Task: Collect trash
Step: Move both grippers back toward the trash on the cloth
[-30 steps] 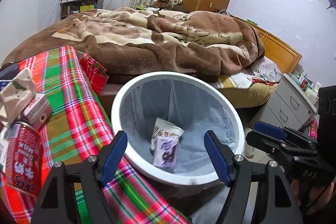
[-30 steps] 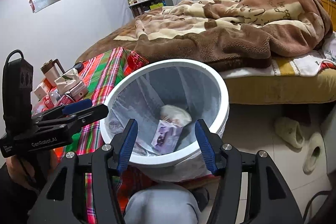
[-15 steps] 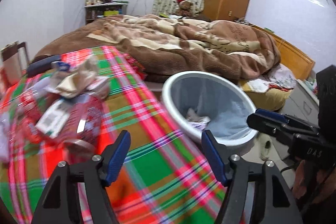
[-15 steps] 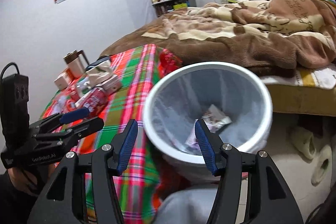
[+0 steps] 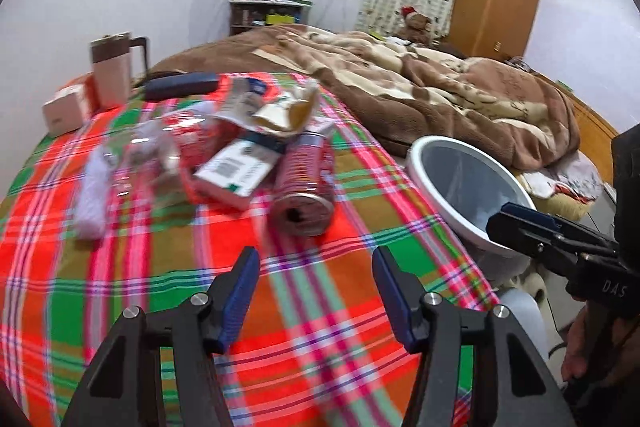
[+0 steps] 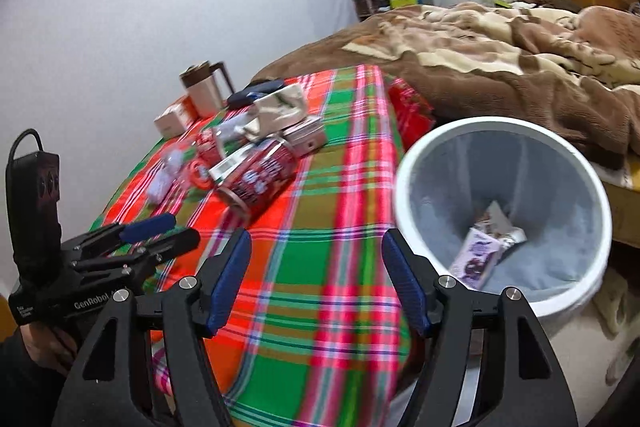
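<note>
A pile of trash lies on the plaid tablecloth [image 5: 320, 307]: a red can [image 5: 305, 183] on its side, a white carton [image 5: 234, 173], crumpled wrappers [image 5: 288, 111] and a white wad [image 5: 90, 195]. My left gripper [image 5: 316, 291] is open and empty, low over the cloth just short of the can. The white trash bin [image 6: 500, 211] stands right of the table and holds a purple carton [image 6: 476, 259]. My right gripper [image 6: 316, 283] is open and empty over the table's edge, beside the bin. The can also shows in the right wrist view [image 6: 260, 183].
A brown-lidded jug [image 5: 112, 67], a small box [image 5: 64, 107] and a dark case [image 5: 180, 87] stand at the table's far side. A bed with a brown blanket [image 5: 440, 87] lies behind the table and bin. Slippers [image 6: 616, 303] lie on the floor by the bin.
Both grippers have swung left from over the bin to the table. The trash pile now lies ahead of my left gripper. Both stay open and empty.
</note>
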A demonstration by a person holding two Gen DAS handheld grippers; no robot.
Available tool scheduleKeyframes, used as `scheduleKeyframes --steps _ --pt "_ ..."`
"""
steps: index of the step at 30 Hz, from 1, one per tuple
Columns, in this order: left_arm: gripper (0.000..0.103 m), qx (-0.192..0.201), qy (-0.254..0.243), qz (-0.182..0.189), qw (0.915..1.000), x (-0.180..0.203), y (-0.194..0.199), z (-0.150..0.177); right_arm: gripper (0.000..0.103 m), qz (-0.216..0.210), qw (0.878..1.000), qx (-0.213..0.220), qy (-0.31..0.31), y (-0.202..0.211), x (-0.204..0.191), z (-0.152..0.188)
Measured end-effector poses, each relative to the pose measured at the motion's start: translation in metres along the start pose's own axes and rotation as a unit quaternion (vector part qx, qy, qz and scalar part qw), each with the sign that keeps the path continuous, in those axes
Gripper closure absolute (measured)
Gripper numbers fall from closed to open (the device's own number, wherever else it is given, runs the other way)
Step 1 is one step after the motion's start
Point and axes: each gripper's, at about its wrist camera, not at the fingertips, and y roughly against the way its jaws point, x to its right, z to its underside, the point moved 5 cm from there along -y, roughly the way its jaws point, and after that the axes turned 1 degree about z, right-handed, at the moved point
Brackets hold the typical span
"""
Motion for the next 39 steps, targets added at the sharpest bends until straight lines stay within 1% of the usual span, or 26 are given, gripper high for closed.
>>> scheduleKeyframes --steps 7,11,14,18,23,31,39 --pt "0.044 0.002 0.034 -0.045 0.9984 -0.038 0.01 0.007 0.034 -0.002 1.0 -0.024 0.005 -0.016 -0.02 -0.002" --pt "0.044 0.006 0.052 -0.069 0.9962 -0.061 0.013 0.008 0.034 -0.002 1.0 -0.029 0.01 -0.026 -0.03 -0.005" --pt "0.044 0.011 0.061 -0.088 0.9942 -0.079 0.016 0.006 0.034 0.001 0.999 -0.034 0.011 -0.035 -0.037 -0.009" --pt "0.044 0.018 0.078 -0.11 0.9906 -0.106 0.019 -0.006 0.034 0.004 0.999 -0.037 0.011 -0.048 -0.045 -0.018" --pt "0.044 0.023 0.093 -0.127 0.9872 -0.134 0.018 -0.018 0.034 0.008 0.999 -0.041 0.004 -0.065 -0.053 -0.028" --pt "0.044 0.012 0.111 -0.153 0.982 -0.17 -0.007 -0.031 0.034 0.014 0.999 -0.049 -0.001 -0.093 -0.065 -0.039" --pt "0.044 -0.02 0.125 -0.166 0.978 -0.19 -0.044 -0.033 0.034 0.035 0.997 -0.066 -0.024 -0.12 -0.061 -0.04"
